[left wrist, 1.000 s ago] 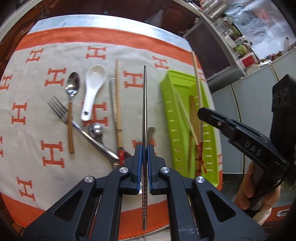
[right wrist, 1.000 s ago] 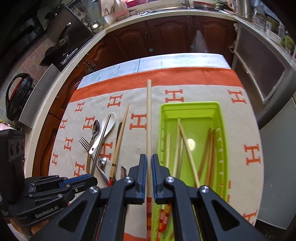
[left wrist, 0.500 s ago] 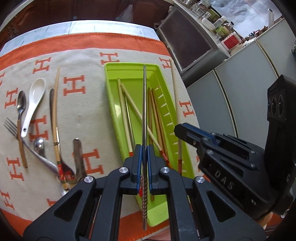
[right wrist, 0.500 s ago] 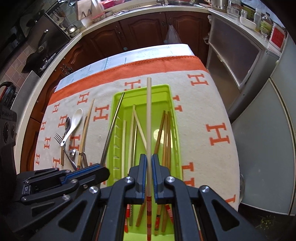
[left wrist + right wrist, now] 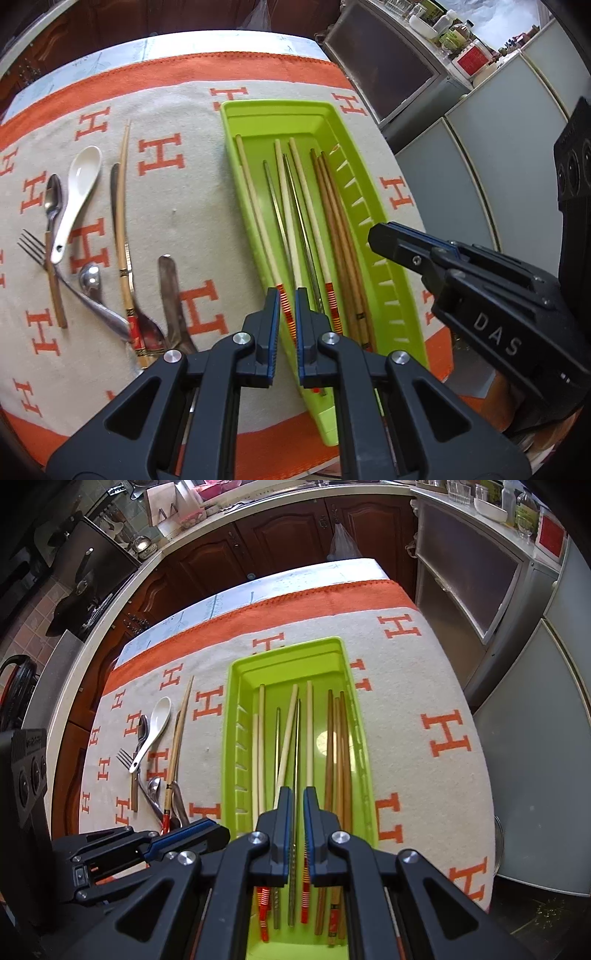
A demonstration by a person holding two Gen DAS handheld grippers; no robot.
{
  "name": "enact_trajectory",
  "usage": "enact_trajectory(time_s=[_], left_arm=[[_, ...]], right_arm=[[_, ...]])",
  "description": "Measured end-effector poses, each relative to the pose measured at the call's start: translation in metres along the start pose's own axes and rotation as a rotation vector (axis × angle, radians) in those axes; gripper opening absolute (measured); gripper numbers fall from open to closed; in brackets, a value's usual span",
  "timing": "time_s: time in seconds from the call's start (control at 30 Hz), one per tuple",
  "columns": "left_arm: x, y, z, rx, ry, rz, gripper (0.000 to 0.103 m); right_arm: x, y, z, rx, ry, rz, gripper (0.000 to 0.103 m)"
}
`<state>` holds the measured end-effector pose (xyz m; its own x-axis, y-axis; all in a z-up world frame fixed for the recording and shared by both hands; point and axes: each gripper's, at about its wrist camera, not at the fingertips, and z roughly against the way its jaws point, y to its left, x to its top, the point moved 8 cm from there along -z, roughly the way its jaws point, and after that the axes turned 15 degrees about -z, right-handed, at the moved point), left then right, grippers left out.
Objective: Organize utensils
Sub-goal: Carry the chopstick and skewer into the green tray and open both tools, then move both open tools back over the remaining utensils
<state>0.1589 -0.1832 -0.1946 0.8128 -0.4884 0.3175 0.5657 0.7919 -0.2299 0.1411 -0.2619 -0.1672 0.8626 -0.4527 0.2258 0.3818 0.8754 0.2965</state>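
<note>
**A:** Jaws first. How do they stand?

**B:** The left gripper has its jaws parted by a narrow gap with nothing in them. The red-banded stick seen through the gap is lying in the tray below. The right gripper is the same: slightly parted and empty, with a metal stick visible beneath it on the tray floor.

**A:** And both hang over the green tray?

**B:** Yes, over its near end, pointing steeply down. The chopsticks lie lengthwise inside, roughly side by side, pale, metal and brown together.

**A:** So which step is this?

**B:** I'd call it the end of a drop-off, with both grippers free for another pick.

**A:** What is left outside?

**B:** On the cloth, left of the tray, there is one loose chopstick, a white spoon, a fork, a metal spoon and more cutlery crowded at the near end.

**A:** Next move?

**B:** Probably that loose chopstick, since its kind fills the tray. The left gripper is nearer. It would have to clear the tray rim, cross to the left, open wider and pinch the stick along its bare middle, because its banded end is tangled with other handles.
</note>
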Motion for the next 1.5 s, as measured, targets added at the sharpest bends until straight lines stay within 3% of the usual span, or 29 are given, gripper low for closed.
enact_trajectory(time_s=[0.27, 0.53, 0.97, 1.17, 1.33, 1.5], left_arm=[[-0.018, 0.012, 0.026, 0.065, -0.035, -0.034, 0.004], [-0.032, 0.038, 0.056, 0.088, -0.062, -0.004, 0.004], [-0.036, 0.122, 0.139, 0.184, -0.130, 0.087, 0.004], [-0.025, 0.152, 0.171, 0.222, -0.163, 0.108, 0.005], [-0.017, 0.173, 0.168, 0.232, -0.148, 0.133, 0.009], [-0.018, 0.193, 0.139, 0.211, -0.096, 0.169, 0.013]], right_arm=[[-0.016, 0.021, -0.001, 0.031, 0.016, 0.023, 0.006], [-0.025, 0.044, 0.009, 0.063, 0.011, 0.053, 0.006], [-0.015, 0.108, 0.035, 0.167, 0.022, 0.104, 0.006], [-0.005, 0.142, 0.029, 0.224, 0.082, 0.102, 0.006], [0.000, 0.163, 0.002, 0.259, 0.174, 0.065, 0.012], [0.003, 0.166, -0.043, 0.190, 0.226, 0.037, 0.014]])
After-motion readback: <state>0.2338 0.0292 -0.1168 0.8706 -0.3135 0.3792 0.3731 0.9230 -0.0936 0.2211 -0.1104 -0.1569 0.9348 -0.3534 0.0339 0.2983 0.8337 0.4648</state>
